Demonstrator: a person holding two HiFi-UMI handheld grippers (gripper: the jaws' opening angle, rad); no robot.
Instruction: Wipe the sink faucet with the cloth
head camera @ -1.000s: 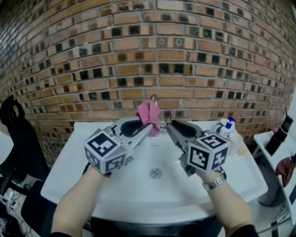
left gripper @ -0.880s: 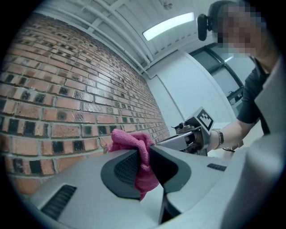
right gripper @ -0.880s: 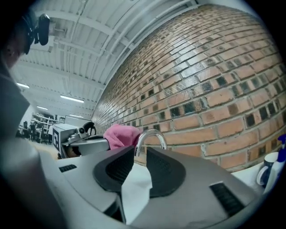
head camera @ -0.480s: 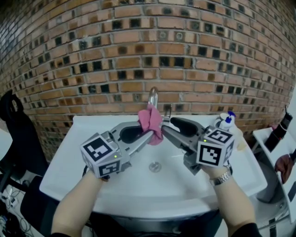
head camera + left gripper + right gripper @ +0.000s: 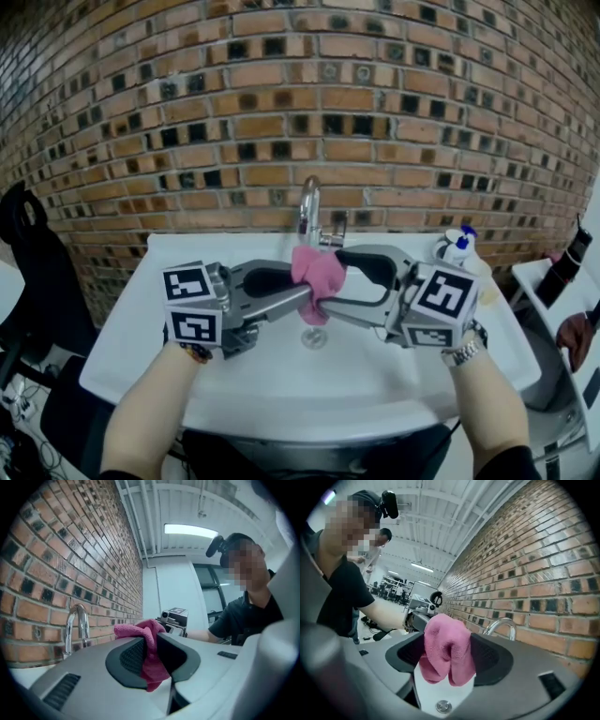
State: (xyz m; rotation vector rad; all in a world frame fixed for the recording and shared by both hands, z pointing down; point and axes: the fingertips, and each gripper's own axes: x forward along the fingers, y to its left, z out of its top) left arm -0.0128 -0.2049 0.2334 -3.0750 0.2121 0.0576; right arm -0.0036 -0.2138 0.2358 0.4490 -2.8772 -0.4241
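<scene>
Two-handed over mid sink, before the back-edge faucet: pinches pink cloth in the narrowly set left gripper; has just been spreading the right gripper wide around it.

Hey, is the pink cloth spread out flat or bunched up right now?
Bunched up: the cloth hangs in crumpled folds, pinched by the left gripper above the sink.

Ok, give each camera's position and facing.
Head view: on the head, down at white ceramic sink; forearms, left gripper, right gripper show.
Left gripper view: behind jaws shut on pink fabric cloth, facing right gripper; torso shows.
Right gripper view: behind jaws just opened around cloth, facing left gripper; torso shows.
All share cloth, curved chrome faucet.
</scene>
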